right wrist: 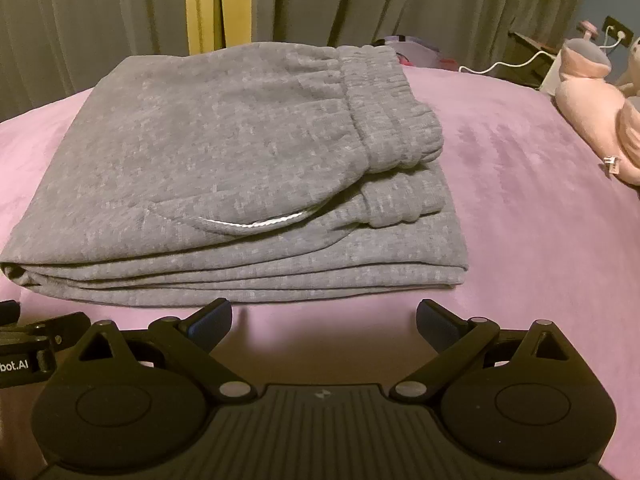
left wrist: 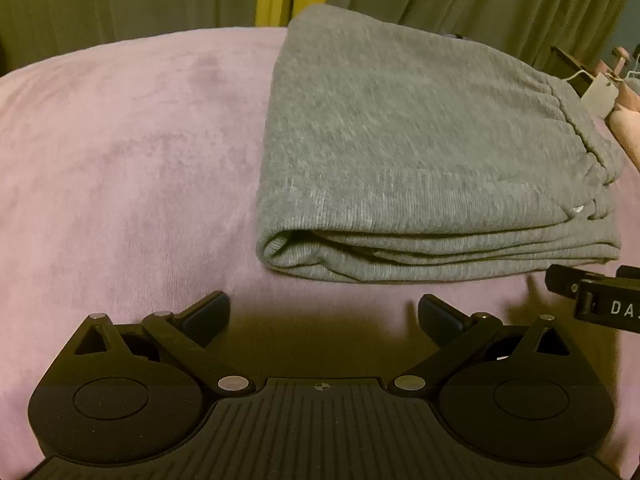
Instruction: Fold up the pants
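The grey pants lie folded in a thick stack on the pink blanket, with the elastic waistband on top at the right and a white drawstring showing. My left gripper is open and empty, just short of the stack's near left corner. My right gripper is open and empty, just short of the stack's near edge. The other gripper's body shows at the right edge of the left wrist view and at the left edge of the right wrist view.
Olive curtains hang behind the bed. Pink plush toys lie at the far right on the blanket, with a white cable and a wall socket behind them.
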Demonstrator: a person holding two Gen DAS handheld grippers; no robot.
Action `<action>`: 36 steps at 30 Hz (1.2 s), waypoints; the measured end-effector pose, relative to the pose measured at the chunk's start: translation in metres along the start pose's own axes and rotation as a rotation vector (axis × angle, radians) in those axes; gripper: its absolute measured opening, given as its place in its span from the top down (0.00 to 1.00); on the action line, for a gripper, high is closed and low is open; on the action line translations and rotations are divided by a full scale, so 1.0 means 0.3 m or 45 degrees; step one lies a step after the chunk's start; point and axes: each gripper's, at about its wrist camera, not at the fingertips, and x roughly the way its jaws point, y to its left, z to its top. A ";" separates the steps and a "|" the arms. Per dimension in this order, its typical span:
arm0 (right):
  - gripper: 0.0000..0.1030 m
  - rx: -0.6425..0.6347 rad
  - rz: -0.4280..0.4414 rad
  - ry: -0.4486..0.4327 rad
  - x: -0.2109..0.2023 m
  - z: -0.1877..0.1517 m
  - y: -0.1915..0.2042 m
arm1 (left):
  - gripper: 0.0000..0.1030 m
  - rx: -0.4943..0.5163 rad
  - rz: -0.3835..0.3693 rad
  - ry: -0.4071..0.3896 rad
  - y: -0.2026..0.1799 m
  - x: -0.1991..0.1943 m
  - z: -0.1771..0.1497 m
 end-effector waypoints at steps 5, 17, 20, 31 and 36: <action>0.04 0.069 -0.008 -0.021 -0.014 -0.008 -0.034 | 0.00 0.055 0.009 0.006 -0.013 0.022 0.001; 0.04 0.141 -0.046 -0.080 -0.019 0.009 -0.070 | 0.00 0.017 -0.041 -0.013 0.017 0.017 0.008; 0.04 0.144 -0.039 -0.071 -0.017 0.005 -0.062 | 0.00 0.033 -0.031 -0.011 0.010 0.016 0.006; 0.04 0.087 -0.013 -0.114 -0.034 0.027 0.008 | 0.00 0.014 -0.043 -0.019 0.015 0.008 0.002; 0.04 0.086 -0.027 -0.116 -0.032 0.038 0.018 | 0.00 0.021 -0.034 -0.020 0.009 0.005 0.000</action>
